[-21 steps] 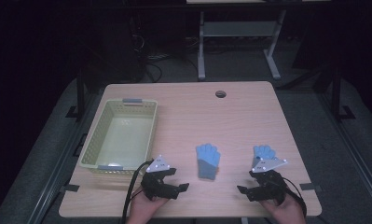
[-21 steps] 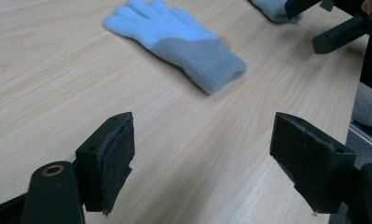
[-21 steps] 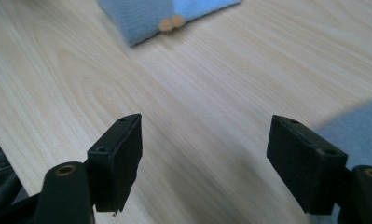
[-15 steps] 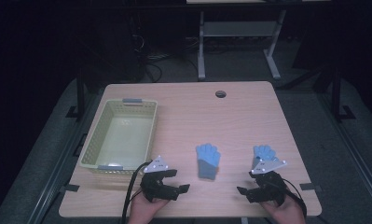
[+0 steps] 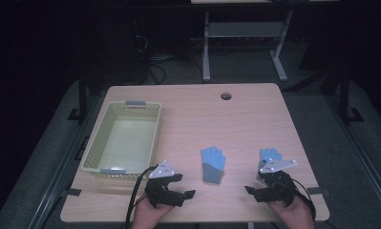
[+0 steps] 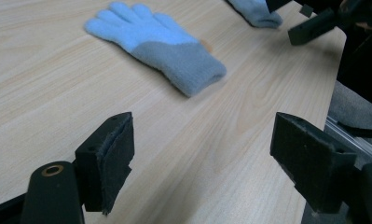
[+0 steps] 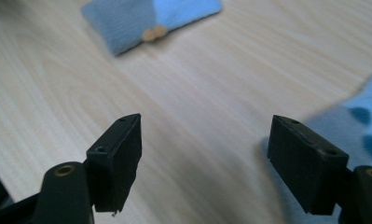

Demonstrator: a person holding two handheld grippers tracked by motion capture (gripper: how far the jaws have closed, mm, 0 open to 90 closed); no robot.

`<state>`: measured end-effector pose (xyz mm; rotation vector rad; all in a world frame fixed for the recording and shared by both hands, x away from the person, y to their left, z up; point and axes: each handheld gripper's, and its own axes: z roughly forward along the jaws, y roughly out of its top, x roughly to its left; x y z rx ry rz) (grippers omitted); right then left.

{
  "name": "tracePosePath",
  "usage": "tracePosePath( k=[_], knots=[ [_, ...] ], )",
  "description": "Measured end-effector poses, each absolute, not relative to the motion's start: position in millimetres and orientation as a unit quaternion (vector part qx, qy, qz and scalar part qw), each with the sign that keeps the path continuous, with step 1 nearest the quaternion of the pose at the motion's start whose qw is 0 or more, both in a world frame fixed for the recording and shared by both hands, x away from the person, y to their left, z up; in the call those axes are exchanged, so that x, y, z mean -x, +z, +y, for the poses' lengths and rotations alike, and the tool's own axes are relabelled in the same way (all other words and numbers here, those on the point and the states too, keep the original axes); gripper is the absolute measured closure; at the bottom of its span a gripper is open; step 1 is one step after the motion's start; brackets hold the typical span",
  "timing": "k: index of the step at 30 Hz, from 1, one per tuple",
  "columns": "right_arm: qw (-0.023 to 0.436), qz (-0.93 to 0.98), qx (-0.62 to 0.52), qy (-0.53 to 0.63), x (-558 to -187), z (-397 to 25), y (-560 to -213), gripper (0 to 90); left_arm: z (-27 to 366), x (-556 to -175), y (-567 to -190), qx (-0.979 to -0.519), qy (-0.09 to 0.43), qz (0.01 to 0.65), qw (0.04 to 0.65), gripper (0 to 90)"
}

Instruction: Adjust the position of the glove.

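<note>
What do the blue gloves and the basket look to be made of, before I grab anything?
Middle glove: soft fuzzy knit, likely fleece or chenille, by its nap; matte, light blue fingers, greyer cuff. Right glove: looks the same, with darker dots, perhaps grip dots. Basket: pale yellow-green, apparently moulded plastic, judging by its perforated lattice walls and stiff rim.

Left gripper (image 5: 185,185) at lower centre-left of the high view sits a touch lower and further right than before, grey plate shifted slightly; jaws spread wide.
</note>
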<state>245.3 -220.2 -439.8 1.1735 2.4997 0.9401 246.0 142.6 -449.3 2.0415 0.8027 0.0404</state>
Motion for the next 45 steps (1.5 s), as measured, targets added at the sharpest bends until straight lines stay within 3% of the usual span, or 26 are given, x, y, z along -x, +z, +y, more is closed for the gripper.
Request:
tracePosePath(
  k=[27,45],
  knots=[
    [0.116,0.833,-0.457,0.291,-294,-252,-420,30.9,142,-249,-449,-0.825,0.013,0.327,0.461,21.4],
    [0.127,0.818,-0.508,0.239,-311,-273,-442,44.1,140,-251,-451,-0.820,-0.001,0.331,0.467,21.3]
  ],
)
